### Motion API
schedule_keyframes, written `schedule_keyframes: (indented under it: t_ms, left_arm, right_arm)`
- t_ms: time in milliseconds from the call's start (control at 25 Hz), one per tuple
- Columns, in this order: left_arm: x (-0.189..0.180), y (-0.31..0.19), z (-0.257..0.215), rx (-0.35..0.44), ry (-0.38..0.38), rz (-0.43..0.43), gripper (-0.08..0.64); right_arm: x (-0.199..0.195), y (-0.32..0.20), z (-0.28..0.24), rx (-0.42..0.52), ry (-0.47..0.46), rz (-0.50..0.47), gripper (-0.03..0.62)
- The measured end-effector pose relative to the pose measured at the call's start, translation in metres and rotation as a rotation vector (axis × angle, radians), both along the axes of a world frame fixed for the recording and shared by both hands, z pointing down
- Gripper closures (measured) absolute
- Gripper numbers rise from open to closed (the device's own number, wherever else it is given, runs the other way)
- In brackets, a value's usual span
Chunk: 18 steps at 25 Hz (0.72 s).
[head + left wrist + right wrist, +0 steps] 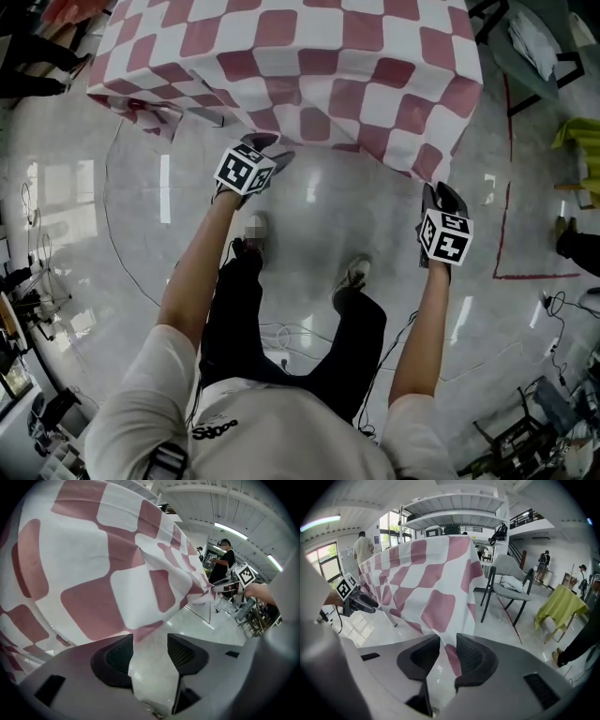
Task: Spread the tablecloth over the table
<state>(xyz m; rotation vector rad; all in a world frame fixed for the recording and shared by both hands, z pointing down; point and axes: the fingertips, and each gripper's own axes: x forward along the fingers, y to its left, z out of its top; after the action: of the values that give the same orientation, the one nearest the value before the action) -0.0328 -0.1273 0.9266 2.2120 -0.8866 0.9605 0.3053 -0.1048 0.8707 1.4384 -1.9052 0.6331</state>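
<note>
A red-and-white checked tablecloth (281, 56) lies over the table and hangs down its near side. My left gripper (267, 145) is at the near left hanging corner. In the left gripper view its jaws (150, 639) stand wide apart, and the cloth's edge (140, 611) dangles just past the tips without touching the pads. My right gripper (441, 195) is below the near right corner. In the right gripper view its jaws (447, 641) are partly apart with the cloth's corner (450, 653) hanging loose between them.
Polished grey floor lies under me, with my feet (352, 277) near the table. A grey chair (506, 573) and a yellow-green covered table (560, 606) stand to the right. Red tape lines (506, 234) mark the floor. Cables (281, 333) lie behind my legs. People stand in the background.
</note>
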Motion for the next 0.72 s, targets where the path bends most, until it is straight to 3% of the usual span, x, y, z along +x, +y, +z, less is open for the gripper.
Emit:
schedule_keyframes:
  t_ms: [120,200,440,720]
  left_arm:
    - [0.017,0.016,0.000,-0.043,-0.007,0.078,0.275]
    - [0.027,0.023,-0.006,-0.054,0.005,0.114,0.275]
    - [0.033,0.024,-0.048,-0.050,0.067,0.084,0.292]
    - [0.026,0.001,-0.133,0.018,0.115,0.044,0.328]
  right_arm:
    - [0.002,0.009,-0.009,-0.025,-0.026,-0.016,0.412]
    - [0.005,0.018,-0.015,-0.047,-0.066,-0.010,0.308]
    - [0.009,0.029,-0.049,-0.049,-0.044,0.006,0.304]
    - [0.004,0.002,-0.133,0.020,-0.051,0.033,0.330]
